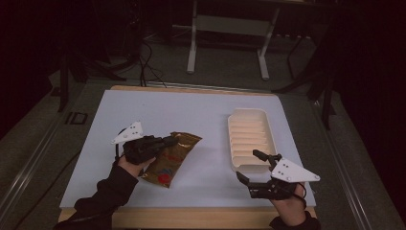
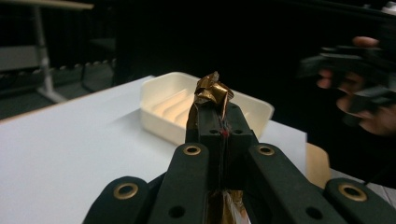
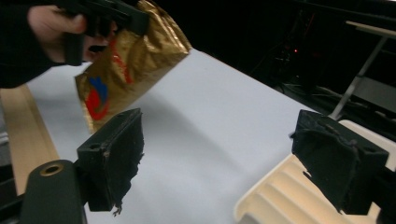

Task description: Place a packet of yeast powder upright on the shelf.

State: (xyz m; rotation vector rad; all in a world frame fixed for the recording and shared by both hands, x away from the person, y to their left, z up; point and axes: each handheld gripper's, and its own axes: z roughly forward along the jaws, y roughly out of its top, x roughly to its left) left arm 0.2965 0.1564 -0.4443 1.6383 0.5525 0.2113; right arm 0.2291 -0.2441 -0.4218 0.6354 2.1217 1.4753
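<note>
So the left gripper [image 1: 165,142] is clamped tight on a gold foil snack bag [image 1: 173,158], left of centre in the high view. In the left gripper view the jaws are pressed together with crumpled foil [image 2: 212,91] poking out past the tips. In the right gripper view the bag [image 3: 126,65] hangs in the upper left, and it looks lifted off the table there, though from above I can't be sure its lower end is clear.

My guess is this thing is super light and floppy, with crinkly, slick foil that folds wherever you pinch it. If there's food inside it's probably crushable, so grabbing the sealed edge or a corner seems smarter than squeezing the belly. The pinch it has now looks to be along one edge.

The right gripper [image 1: 253,166] is spread wide with nothing in it, lower right of the high view, just beside the near end of a cream ribbed tray [image 1: 249,136].

The surface is a pale, smooth tabletop [image 1: 158,108] with a wooden edge along the bottom. The room's dark, with a white table frame [image 1: 191,48] and cables on the floor [image 1: 143,62] at the top.
</note>
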